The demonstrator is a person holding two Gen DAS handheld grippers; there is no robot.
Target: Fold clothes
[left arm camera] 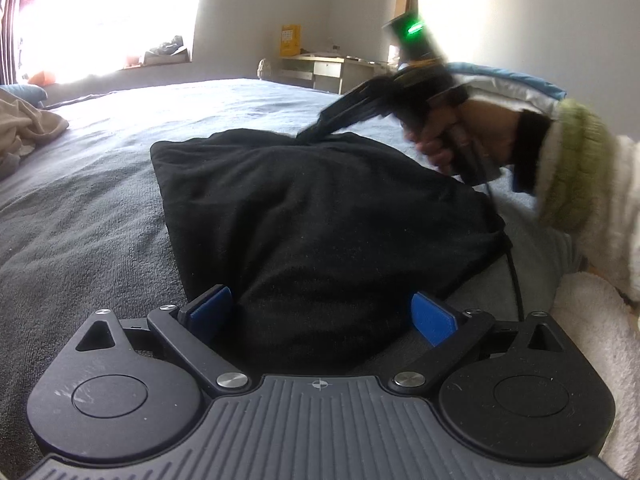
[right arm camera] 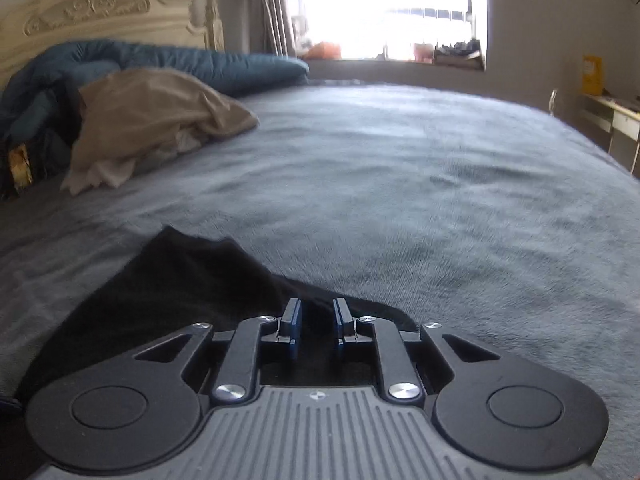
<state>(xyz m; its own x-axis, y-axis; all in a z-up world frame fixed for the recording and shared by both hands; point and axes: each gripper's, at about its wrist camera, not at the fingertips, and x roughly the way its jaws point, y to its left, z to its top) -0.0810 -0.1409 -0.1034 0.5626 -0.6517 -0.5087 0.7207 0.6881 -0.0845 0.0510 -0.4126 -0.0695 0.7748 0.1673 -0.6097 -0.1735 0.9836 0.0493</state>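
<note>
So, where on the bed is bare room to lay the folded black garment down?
Free: the grey bedcover between the black garment and the window wall, and the strip left of the garment. Crowded: the headboard end, where the beige clothes and the blue duvet lie.

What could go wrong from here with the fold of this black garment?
1. The right gripper pinches only a small bunch at the far edge of the black garment; it may slip out mid-fold.
2. The left gripper stands open around the near edge, so nothing pins it and the whole garment could drag across the grey bedspread.
3. The black cable beside the garment could get caught under the fold.
</note>
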